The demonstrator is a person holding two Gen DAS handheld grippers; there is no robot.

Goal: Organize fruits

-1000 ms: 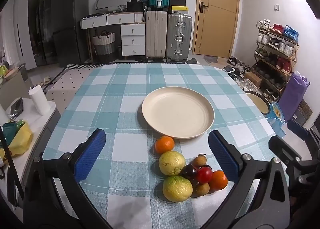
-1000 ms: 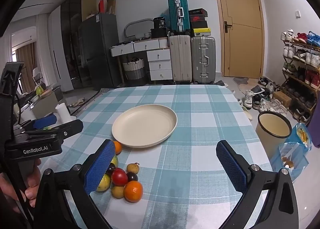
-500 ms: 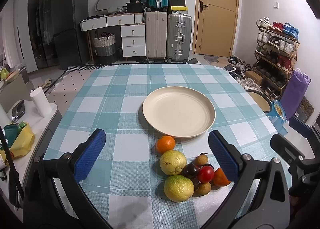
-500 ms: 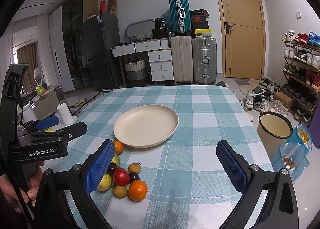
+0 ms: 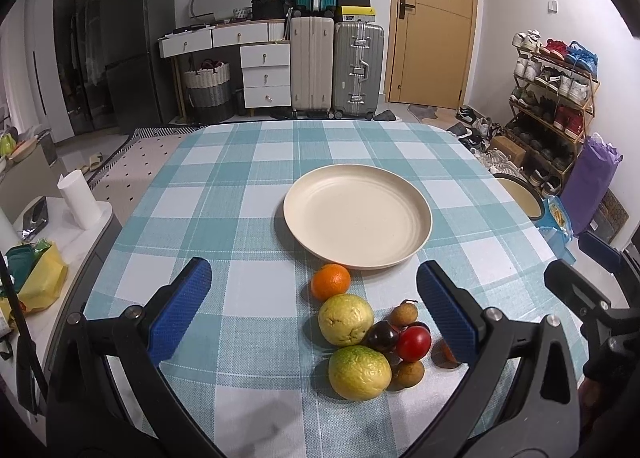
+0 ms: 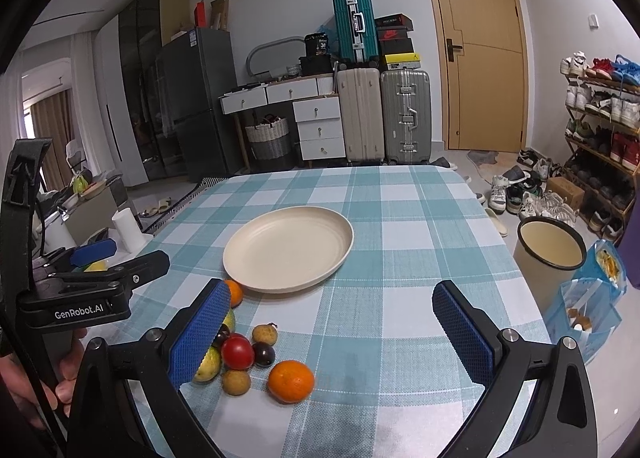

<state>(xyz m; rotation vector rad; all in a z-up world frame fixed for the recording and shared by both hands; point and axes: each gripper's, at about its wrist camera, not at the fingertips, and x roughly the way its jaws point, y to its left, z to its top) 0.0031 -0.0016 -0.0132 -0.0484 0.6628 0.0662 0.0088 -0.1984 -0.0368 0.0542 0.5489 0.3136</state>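
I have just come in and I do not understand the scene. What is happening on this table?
A person holds a gripper in each hand above a checked table. Both the left gripper and the right gripper are open and hold nothing. The cream plate has nothing on it. The fruits lie in a cluster beside it: two oranges, two yellow-green fruits, a red tomato and smaller ones.

white walls, a tan door [image 5: 434, 18], suitcases [image 5: 336, 66] beside white drawers [image 5: 266, 74], a dark fridge [image 5: 138, 46], a shoe rack [image 5: 554, 102] at right.
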